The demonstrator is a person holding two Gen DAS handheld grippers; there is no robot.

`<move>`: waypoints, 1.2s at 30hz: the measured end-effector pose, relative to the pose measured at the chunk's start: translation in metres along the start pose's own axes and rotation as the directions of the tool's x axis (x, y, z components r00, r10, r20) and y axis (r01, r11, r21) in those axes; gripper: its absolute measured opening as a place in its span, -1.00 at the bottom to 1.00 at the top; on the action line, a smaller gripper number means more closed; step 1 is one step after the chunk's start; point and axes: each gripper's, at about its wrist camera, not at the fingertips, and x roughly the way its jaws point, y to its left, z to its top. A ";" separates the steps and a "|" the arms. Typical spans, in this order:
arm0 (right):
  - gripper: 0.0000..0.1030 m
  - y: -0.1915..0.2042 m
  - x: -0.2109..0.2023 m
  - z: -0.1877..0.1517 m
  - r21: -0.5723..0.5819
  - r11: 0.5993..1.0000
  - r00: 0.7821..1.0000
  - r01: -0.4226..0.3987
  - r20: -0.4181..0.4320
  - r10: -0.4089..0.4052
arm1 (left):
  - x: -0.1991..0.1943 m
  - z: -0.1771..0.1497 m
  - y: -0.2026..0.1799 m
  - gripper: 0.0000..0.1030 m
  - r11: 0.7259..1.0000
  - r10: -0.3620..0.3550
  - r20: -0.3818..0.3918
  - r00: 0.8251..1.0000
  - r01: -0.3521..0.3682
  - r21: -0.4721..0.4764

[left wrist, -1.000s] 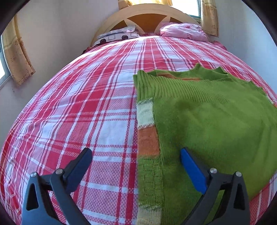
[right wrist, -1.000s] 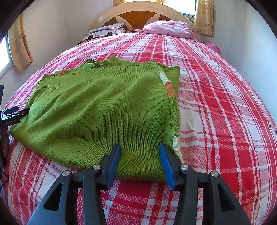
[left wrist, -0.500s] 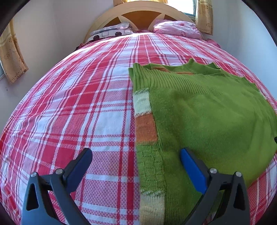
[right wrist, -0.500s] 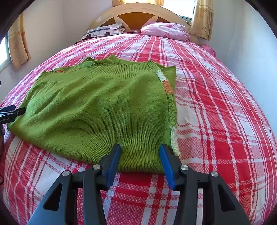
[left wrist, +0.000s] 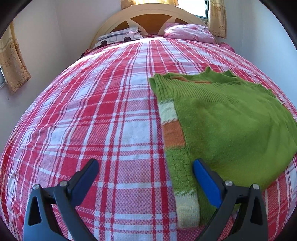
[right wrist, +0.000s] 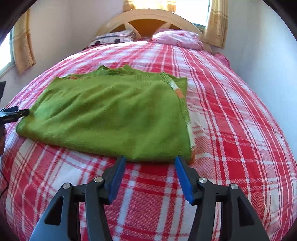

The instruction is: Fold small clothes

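So the left gripper [left wrist: 144,166] was spread wide with nothing between its fingers, hovering over the red plaid bedspread [left wrist: 96,115], its right finger just above the near left edge of the green sweater [left wrist: 232,126]. The sweater lay folded flat on the bed, with a cream and orange striped band [left wrist: 171,129] running along its left side in that view. From the right wrist view the same sweater [right wrist: 111,115] sat in the middle of the bedspread [right wrist: 232,129], and the right gripper [right wrist: 149,163] was parted too, empty, tips right at the near hem. Far end had a patterned pillow [right wrist: 113,38], a pink pillow [right wrist: 178,38] and the wooden headboard [right wrist: 148,15].
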 end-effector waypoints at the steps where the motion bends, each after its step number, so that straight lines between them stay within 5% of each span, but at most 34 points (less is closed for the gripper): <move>1: 0.09 0.006 -0.003 0.000 -0.019 1.000 1.000 -0.002 0.013 0.002 | -0.002 0.001 0.004 1.00 1.000 0.006 0.014 1.000 -0.006 -0.009; 9: 0.10 0.074 -0.011 0.011 -0.198 0.976 0.994 -0.093 0.038 0.102 | 0.007 0.013 0.029 1.00 0.996 0.043 0.041 0.998 -0.039 -0.081; 18: 0.12 0.170 -0.003 0.010 -0.442 0.884 0.981 -0.154 0.040 0.191 | 0.026 0.036 0.036 1.00 0.987 -0.098 0.089 0.991 0.108 -0.118; 23: 0.12 0.217 0.003 0.012 -0.546 0.828 0.979 -0.127 0.063 0.192 | 0.042 0.051 0.048 1.00 0.951 -0.247 0.106 0.963 0.262 -0.164; 29: 0.12 0.263 0.003 0.013 -0.641 0.758 0.971 -0.116 0.089 0.224 | 0.056 0.052 0.064 1.00 0.918 -0.298 0.114 0.948 0.317 -0.239; 36: 0.12 0.298 0.016 0.016 -0.687 0.721 0.974 -0.087 0.092 0.205 | 0.057 0.058 0.057 1.00 0.912 -0.343 0.130 0.930 0.363 -0.190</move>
